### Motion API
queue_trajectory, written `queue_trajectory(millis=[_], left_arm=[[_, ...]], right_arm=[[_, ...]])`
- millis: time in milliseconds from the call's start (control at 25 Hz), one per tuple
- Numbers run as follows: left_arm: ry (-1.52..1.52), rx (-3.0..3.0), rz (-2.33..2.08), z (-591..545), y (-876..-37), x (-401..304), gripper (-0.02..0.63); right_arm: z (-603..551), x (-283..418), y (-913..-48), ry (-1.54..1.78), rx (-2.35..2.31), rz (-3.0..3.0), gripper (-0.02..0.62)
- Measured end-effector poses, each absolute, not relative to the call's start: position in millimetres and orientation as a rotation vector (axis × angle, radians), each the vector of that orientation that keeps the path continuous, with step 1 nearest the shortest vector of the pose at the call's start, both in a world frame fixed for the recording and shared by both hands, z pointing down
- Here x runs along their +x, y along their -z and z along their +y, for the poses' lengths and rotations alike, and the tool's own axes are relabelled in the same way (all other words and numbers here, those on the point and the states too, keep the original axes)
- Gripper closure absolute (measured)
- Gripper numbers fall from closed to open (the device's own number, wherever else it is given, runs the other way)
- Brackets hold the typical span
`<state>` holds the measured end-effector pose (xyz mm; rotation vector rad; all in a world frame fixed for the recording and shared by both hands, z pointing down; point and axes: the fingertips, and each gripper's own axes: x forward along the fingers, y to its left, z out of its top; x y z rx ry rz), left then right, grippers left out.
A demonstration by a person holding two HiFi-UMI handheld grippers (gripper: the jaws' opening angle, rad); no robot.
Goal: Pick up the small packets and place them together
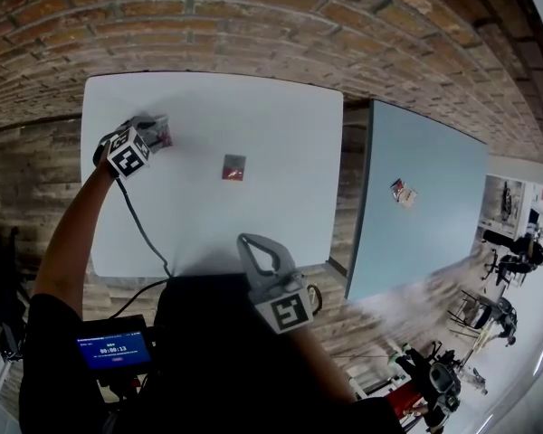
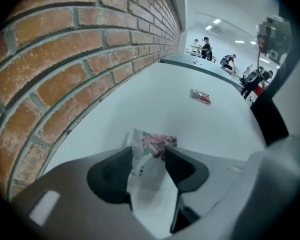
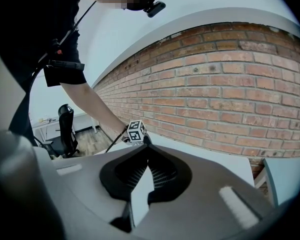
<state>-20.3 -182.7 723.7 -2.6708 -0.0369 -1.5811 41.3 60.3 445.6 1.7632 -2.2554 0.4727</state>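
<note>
My left gripper (image 1: 157, 129) stands at the far left of the white table (image 1: 281, 116), shut on a small white packet with pink print (image 2: 152, 140) that sticks up crumpled between the pads. A second small packet (image 1: 233, 167), dark red, lies flat near the middle of the table and shows ahead in the left gripper view (image 2: 200, 96). A third packet (image 1: 403, 192) lies on the blue-grey table (image 1: 434, 242) to the right. My right gripper (image 1: 246, 240) hangs over the near edge of the white table, shut (image 3: 149, 154) with nothing in it.
A brick wall (image 1: 253, 16) runs along the far side of both tables. A narrow gap (image 1: 351, 197) separates the white table from the blue-grey one. A black cable (image 1: 143, 233) trails from the left gripper across the table. Chairs and people (image 1: 516, 251) are at the far right.
</note>
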Motion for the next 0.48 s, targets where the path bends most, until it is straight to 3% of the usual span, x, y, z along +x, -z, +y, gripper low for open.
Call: queue_trajectory(millis=[480], left_arm=[[1.558, -2.672, -0.211, -103.2, -725.5, -17.3, 0.401]], right_arm=[[69.9, 44.0, -453.5, -0.479, 1.753, -2.279, 0.592]])
